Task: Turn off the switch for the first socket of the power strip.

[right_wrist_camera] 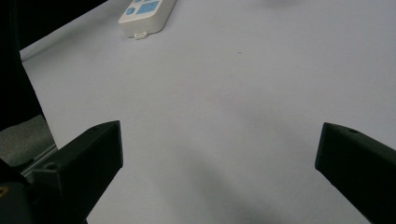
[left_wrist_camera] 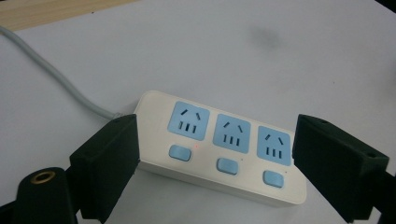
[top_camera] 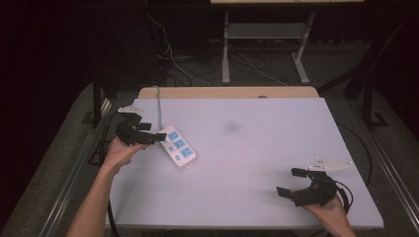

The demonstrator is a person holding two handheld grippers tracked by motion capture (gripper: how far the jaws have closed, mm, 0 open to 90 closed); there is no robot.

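A: What's the biggest thing here?

B: The table (top_camera: 257,163), with a pale top and a strip of bare wood along its far edge. Everything else I'll place from the power strip (top_camera: 178,147).

A: Where does the power strip lie?

B: On the left part of the table, flat, running at a slant from far-left to near-right. It is white with three blue sockets and a blue button under each socket. In the left gripper view a small red dot glows beside the first button. Its grey cord (top_camera: 158,106) leaves the far end and runs away over the far edge of the table.

A: And the left gripper (top_camera: 148,133)?

B: Just left of the power strip, held in the person's left hand (top_camera: 118,150). Its jaws are spread wide. In the left gripper view one jaw stands by the cord end of the strip and the other by the far end, so the strip lies between them lengthwise. Whether either jaw touches the casing, I cannot tell.

A: The right gripper (top_camera: 291,181)?

B: Well apart from the power strip, toward the near right corner of the table, held in the right hand (top_camera: 328,210). Its jaws are also spread wide with nothing between them but bare tabletop.

A: Anything smaller?

B: A faint dark smudge (top_camera: 231,127) on the tabletop, to the right of the power strip and a bit farther back.
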